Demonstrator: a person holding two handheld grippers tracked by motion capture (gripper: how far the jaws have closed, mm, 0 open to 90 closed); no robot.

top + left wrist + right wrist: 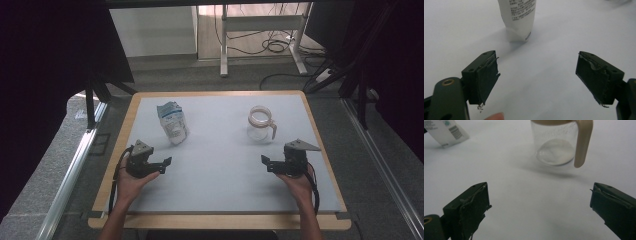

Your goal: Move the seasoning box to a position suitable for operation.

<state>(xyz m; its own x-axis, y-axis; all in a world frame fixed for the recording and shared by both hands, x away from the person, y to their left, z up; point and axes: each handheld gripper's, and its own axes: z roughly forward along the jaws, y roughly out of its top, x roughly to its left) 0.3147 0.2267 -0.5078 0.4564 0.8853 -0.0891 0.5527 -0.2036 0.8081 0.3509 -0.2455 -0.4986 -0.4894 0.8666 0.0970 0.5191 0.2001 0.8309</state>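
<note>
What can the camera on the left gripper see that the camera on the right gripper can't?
Left gripper view alone: small print down the white pouch and a fingertip at the bottom edge. Right gripper view alone: the clear pitcher with its beige handle. Shared: the pouch, the pale table surface, and a pair of open black jaws with nothing between them.
</note>
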